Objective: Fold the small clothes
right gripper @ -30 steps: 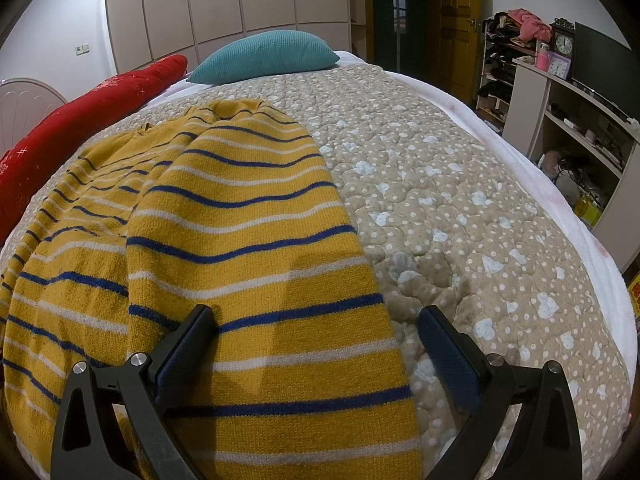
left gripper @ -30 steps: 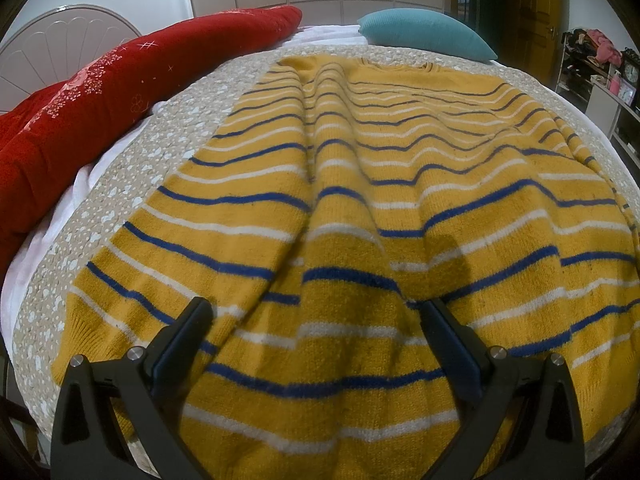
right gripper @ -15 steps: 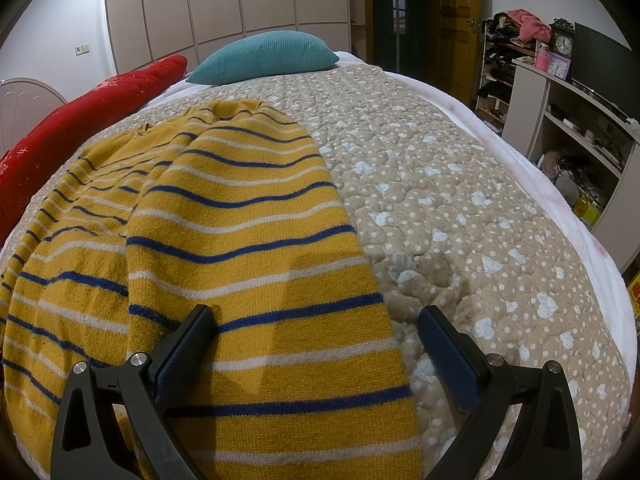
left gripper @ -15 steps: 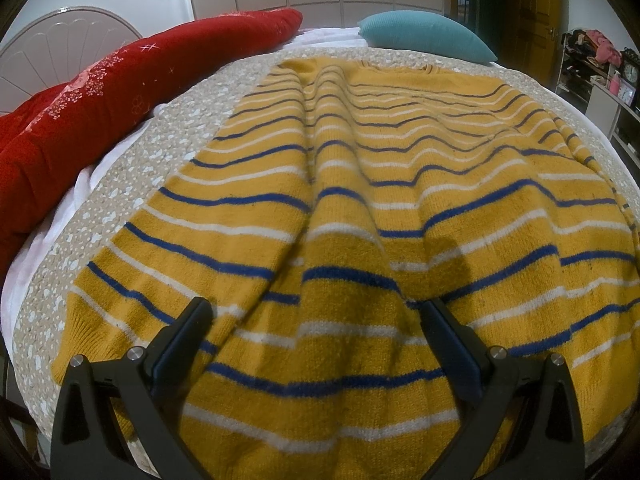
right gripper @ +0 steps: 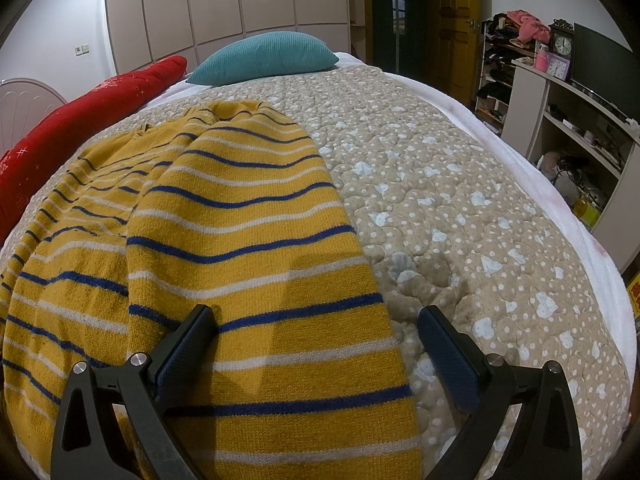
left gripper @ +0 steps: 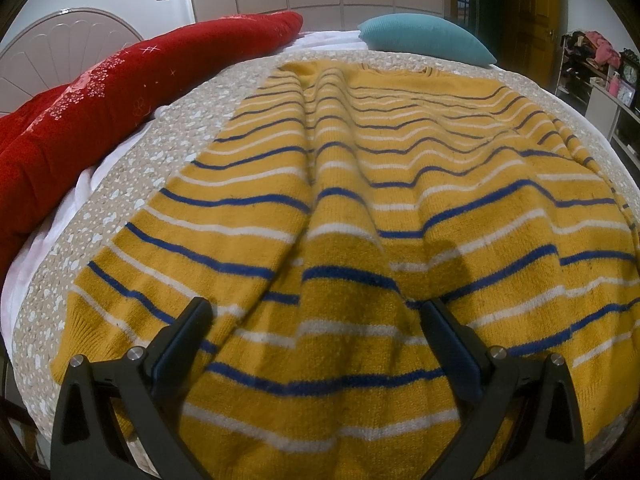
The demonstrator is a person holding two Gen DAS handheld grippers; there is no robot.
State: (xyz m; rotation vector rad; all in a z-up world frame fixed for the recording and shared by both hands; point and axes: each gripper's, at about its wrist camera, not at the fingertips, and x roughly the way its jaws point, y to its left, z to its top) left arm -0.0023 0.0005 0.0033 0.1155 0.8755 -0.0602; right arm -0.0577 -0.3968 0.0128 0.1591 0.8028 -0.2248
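Note:
A mustard-yellow knit sweater (left gripper: 360, 200) with blue and white stripes lies spread and rippled on the bed, collar at the far end. In the left wrist view its hem fills the near foreground, and my left gripper (left gripper: 316, 320) stands open just over it, nothing between the fingers. In the right wrist view a striped sleeve (right gripper: 256, 264) is folded along the sweater's right side. My right gripper (right gripper: 316, 328) is open over the sleeve's lower edge, its right finger (right gripper: 448, 352) above the bare bedspread.
The beige dotted bedspread (right gripper: 460, 216) covers the bed. A long red bolster (left gripper: 100, 104) lies along the left side and a teal pillow (right gripper: 264, 58) at the head. Shelves with clutter (right gripper: 580, 140) stand to the right of the bed.

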